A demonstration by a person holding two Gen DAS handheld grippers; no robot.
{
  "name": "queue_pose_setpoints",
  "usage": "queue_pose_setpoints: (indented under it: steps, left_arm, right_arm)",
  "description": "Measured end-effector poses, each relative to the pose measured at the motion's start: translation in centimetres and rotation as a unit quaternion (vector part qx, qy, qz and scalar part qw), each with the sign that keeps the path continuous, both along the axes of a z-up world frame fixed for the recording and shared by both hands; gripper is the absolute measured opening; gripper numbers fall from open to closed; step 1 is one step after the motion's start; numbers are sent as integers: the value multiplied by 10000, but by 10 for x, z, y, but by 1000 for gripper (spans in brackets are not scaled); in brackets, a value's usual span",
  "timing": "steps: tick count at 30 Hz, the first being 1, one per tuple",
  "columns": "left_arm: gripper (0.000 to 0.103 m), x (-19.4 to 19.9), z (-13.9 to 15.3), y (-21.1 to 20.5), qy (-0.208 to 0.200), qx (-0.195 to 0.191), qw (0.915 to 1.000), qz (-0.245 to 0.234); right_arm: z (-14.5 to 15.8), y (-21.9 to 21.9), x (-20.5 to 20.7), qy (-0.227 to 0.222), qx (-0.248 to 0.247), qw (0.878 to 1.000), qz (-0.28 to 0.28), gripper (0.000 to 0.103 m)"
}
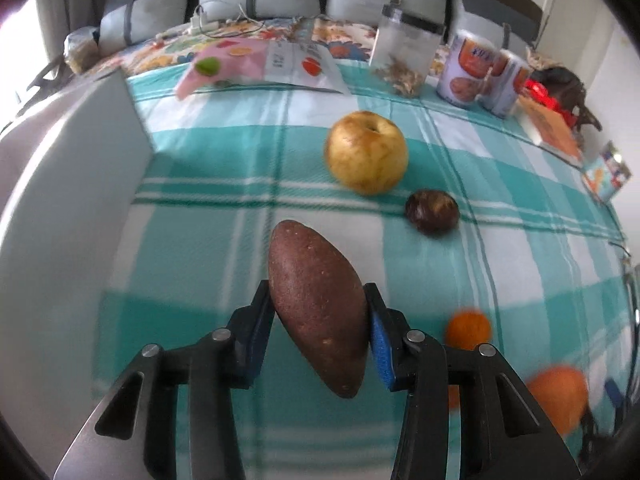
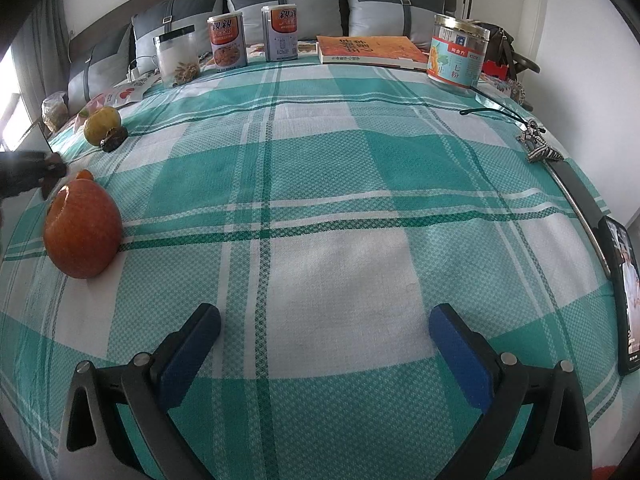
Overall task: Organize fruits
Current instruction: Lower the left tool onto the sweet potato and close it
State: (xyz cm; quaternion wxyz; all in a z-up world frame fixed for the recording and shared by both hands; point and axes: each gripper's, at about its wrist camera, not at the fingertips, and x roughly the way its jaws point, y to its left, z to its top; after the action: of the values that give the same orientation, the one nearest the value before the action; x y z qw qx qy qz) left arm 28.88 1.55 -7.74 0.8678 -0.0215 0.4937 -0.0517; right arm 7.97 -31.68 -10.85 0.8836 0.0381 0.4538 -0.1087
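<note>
My left gripper (image 1: 318, 316) is shut on a reddish-brown sweet potato (image 1: 318, 304) and holds it above the checked cloth. Beyond it lie a yellow apple (image 1: 366, 158) and a small dark brown fruit (image 1: 432, 212). A small orange (image 1: 468, 328) and a larger orange (image 1: 560, 396) lie to the right. My right gripper (image 2: 324, 332) is open and empty over the cloth. In the right wrist view the large orange (image 2: 82, 232) sits at the left, with the small orange (image 2: 85, 176) behind it, and the apple (image 2: 102, 124) and dark fruit (image 2: 114, 138) farther back.
A white box (image 1: 72, 184) stands at the left of the left wrist view. Cans (image 2: 226, 42), a clear jar (image 2: 176, 60), a book (image 2: 370, 50) and a tin (image 2: 458, 54) line the back. A phone (image 2: 626, 292) and a keychain (image 2: 538, 146) lie at the right edge.
</note>
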Motion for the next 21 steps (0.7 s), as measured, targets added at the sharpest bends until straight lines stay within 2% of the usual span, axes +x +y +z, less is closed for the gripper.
queue_pose_setpoints:
  steps: [6,11,16,18,19,20,21]
  left_arm:
    - [45,-67,24,30,177,21,9987,-469]
    - [45,-118,16,33,477,93,9944,-941]
    - [46,-145,-8,24,242,389,9950,-889]
    - [49,-152,-21,19,-37,705,9948,-729]
    - [54,-153,-25,18,-134,819,9945,-635]
    - [69,-154,-29,18,-278,931,9942,-459]
    - [89,-157,-29,21,-403,971,9939,-322]
  right_arm:
    - [0,0,0,0,0,10000,-1,103]
    - [0,0,0,0,0,10000,-1,103]
    - [0,0,0,-1,1,10000,0,103]
    - [0,0,0,-3,1,10000,0,103]
    - [0,0,0,-3,0,10000,1,103]
    - [0,0,0,-5,2,10000,1,103]
    - [0,0,0,-9,4,10000,1,103]
